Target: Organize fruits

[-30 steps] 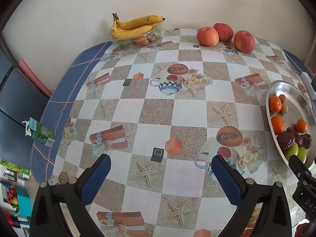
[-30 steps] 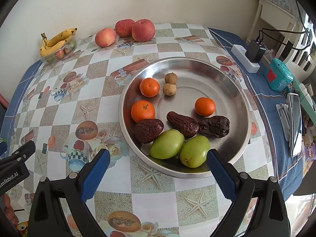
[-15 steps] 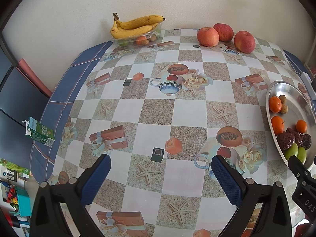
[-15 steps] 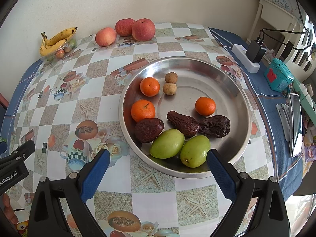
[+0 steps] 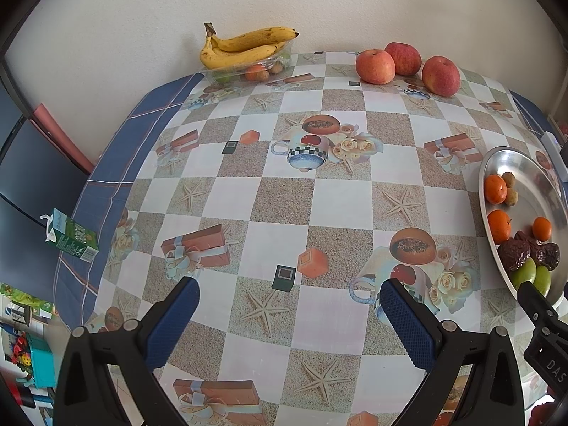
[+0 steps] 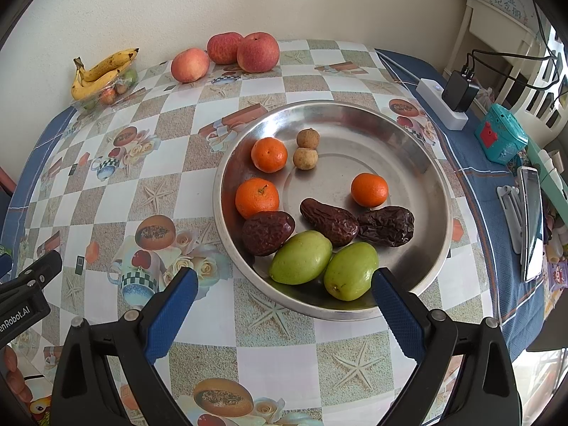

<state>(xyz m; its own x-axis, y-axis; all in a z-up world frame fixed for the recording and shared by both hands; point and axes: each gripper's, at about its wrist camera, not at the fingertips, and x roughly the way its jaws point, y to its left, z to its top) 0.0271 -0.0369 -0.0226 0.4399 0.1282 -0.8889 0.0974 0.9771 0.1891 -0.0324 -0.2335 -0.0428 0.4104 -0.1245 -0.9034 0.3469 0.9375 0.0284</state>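
A round steel plate (image 6: 408, 135) sits on the patterned table and holds three tangerines (image 6: 268, 154), two small brown longans (image 6: 305, 158), three dark dates (image 6: 329, 221) and two green fruits (image 6: 301, 257). My right gripper (image 6: 284, 291) is open and empty, just in front of the plate's near rim. My left gripper (image 5: 289, 301) is open and empty above the bare tablecloth, left of the plate (image 5: 511, 158). Three red apples (image 5: 404, 65) lie at the far edge. Bananas (image 5: 245, 46) rest on a clear tray of small fruits at the back.
A white power strip with a black plug (image 6: 449, 101), a teal box (image 6: 500, 138) and a phone (image 6: 532, 216) lie right of the plate on the blue cloth. A green carton (image 5: 69, 236) sits beyond the table's left edge. A wall runs behind the table.
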